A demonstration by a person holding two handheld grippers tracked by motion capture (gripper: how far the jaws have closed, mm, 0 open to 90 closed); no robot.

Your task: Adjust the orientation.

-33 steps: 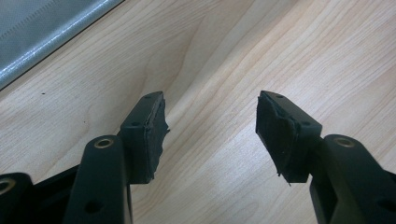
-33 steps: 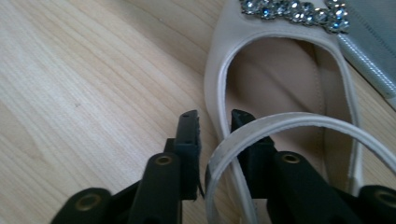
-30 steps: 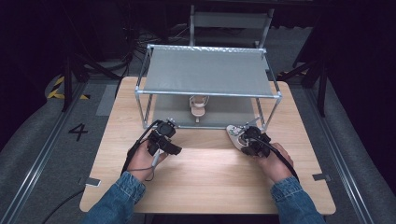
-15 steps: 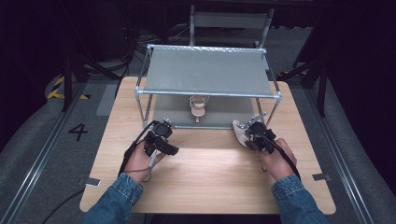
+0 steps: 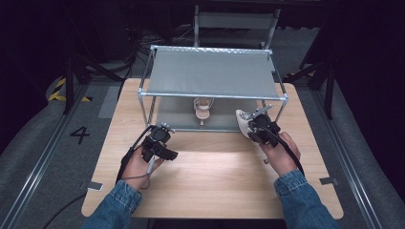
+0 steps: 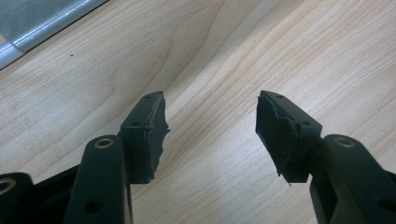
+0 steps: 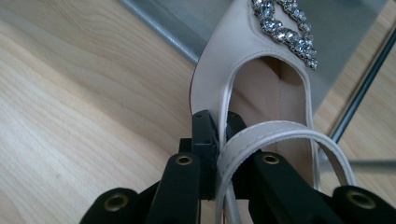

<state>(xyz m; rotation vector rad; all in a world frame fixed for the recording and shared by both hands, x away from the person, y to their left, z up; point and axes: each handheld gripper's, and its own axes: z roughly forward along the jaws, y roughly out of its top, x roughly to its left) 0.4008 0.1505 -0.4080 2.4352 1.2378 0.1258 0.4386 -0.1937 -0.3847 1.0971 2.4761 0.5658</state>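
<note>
Right gripper (image 7: 223, 140) clamped on side edge of pale shoe (image 7: 243, 79), jaws closed tight over upper beside ankle strap (image 7: 280, 133). Shoe held off tabletop (image 5: 215, 186) at right front corner of rack (image 5: 212, 71); jewelled toe points toward rack. Second shoe (image 5: 202, 108) on rack's lower shelf, centre. Left gripper (image 6: 210, 128) open, empty, over bare tabletop, near-left of rack.

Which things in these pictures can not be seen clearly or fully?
- Held shoe: heel and sole cut off by the bottom edge in the right gripper view; in the high view the right gripper covers most of it.
- Second shoe on the rack's lower shelf: too small for detail, and the top shelf hides its far end.
- Left gripper: jaws open over bare table.
</note>
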